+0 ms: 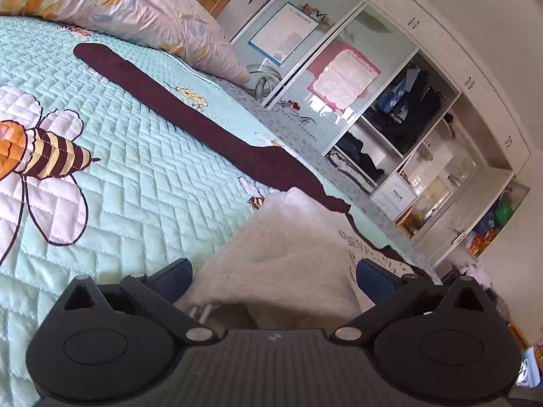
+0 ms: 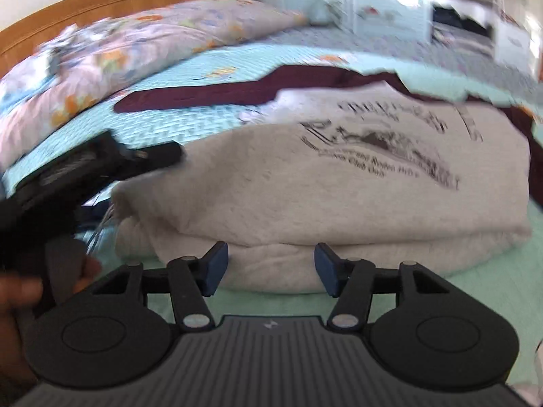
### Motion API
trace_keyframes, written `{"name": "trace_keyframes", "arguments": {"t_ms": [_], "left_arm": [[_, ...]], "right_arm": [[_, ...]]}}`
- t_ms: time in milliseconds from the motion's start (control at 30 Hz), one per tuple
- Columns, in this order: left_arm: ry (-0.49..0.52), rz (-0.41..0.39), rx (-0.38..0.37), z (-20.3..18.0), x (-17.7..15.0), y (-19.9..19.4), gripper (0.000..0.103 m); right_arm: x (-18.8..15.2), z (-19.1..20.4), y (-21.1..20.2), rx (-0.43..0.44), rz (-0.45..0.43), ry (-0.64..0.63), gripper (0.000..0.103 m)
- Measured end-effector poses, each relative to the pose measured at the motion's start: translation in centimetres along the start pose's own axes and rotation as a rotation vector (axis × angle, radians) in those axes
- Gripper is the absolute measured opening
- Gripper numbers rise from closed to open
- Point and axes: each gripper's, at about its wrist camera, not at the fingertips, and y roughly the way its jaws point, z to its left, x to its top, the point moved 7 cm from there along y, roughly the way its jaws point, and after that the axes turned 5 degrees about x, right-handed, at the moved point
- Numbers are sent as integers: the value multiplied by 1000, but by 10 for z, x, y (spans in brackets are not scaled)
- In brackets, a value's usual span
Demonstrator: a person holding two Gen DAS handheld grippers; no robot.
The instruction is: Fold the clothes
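The right wrist view is blurry, so the black print on the shirt (image 2: pixel 339 176) cannot be read. In the left wrist view the same print is partly cut off by the cloth's edge and the jaws. The shirt is a pale grey one with dark sleeves, folded into a thick pile on the bed (image 1: pixel 135 169).

The left gripper (image 1: pixel 275 279) has its jaws wide apart, with the shirt's edge lying between them; the pads do not press it. The right gripper (image 2: pixel 271 264) has its jaws partly open, just in front of the pile's near fold, with nothing held. A hand (image 2: pixel 20 291) shows at the left edge, mostly cut off.

One dark sleeve (image 1: pixel 176 108) stretches across the quilt toward a flowered pillow (image 1: pixel 135 3). A bee picture (image 1: pixel 44 152) is on the quilt. Beyond the bed stands a wardrobe (image 1: pixel 390 108) with paper posters on its doors; one door reads "LOVE".
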Motion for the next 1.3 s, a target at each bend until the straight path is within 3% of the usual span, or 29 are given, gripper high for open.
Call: {"name": "trace_keyframes", "arguments": {"t_ms": [100, 267, 367, 400, 467, 700, 933, 1067, 1100, 1167, 1267, 1300], "left_arm": [[-11, 0, -7, 2, 0, 0, 102], [-18, 5, -20, 3, 1, 0, 102], [-19, 14, -25, 3, 1, 1, 102], [-18, 19, -28, 3, 1, 1, 102], [-18, 29, -35, 3, 2, 1, 102], [-38, 64, -45, 10, 9, -7, 102], [-41, 107, 12, 17, 17, -26, 102], [91, 146, 15, 2, 15, -46, 102], [154, 148, 14, -4, 14, -53, 102], [320, 143, 33, -15, 11, -64, 102], [609, 118, 95, -29, -5, -73, 102], [694, 119, 118, -32, -11, -73, 102]], "right_arm": [[-3, 6, 4, -54, -3, 68, 70], [-14, 15, 12, -146, 5, -28, 66], [-16, 7, 6, -145, -26, 7, 38], [-15, 3, 4, -145, -34, 29, 19], [-14, -6, 0, -121, -41, 88, 13], [-27, -22, -54, -144, -102, 151, 10], [-84, -59, -101, -165, -45, 363, 10], [-97, -71, -105, -125, -84, 412, 9], [-95, -75, -109, -104, -114, 425, 14], [-88, -85, -120, -60, -196, 457, 16], [-76, -105, -126, -72, -305, 396, 36], [-76, -112, -123, -92, -326, 364, 48]]}}
